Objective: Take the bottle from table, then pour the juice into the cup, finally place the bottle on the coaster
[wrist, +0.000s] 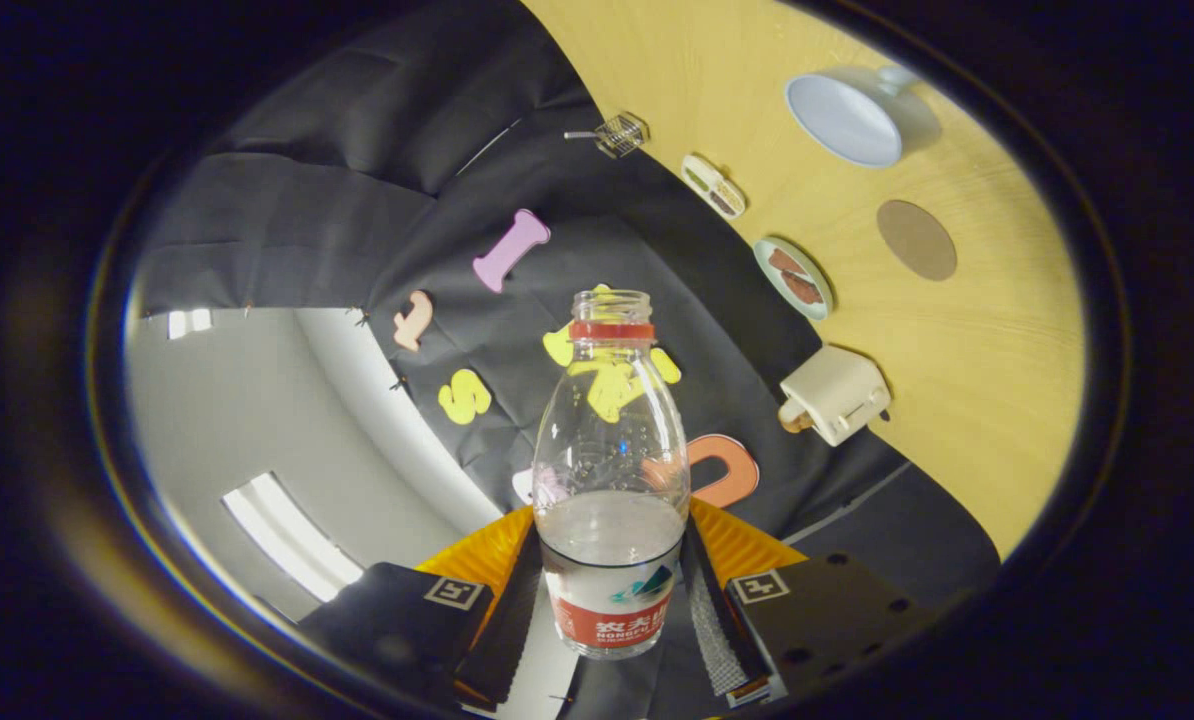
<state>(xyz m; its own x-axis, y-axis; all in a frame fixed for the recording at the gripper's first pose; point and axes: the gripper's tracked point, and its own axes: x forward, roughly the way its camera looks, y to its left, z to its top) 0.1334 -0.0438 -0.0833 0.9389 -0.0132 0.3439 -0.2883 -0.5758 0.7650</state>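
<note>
Between the claw's (pixel 612 610) fingers sat the clear plastic bottle (pixel 611 480), gripped at its labelled lower body, cap off, some liquid inside. Beyond, on the tilted wooden desk (pixel 987 400): a round cup (pixel 844 119), flat round coaster (pixel 916 239), small plate (pixel 793 277), boxy cream object (pixel 834 394), possibly a toaster.

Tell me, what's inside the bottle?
The bottle, held between the tongs, has clear liquid filling its lower part; above is empty, cap off. The label hides its very bottom.
</note>
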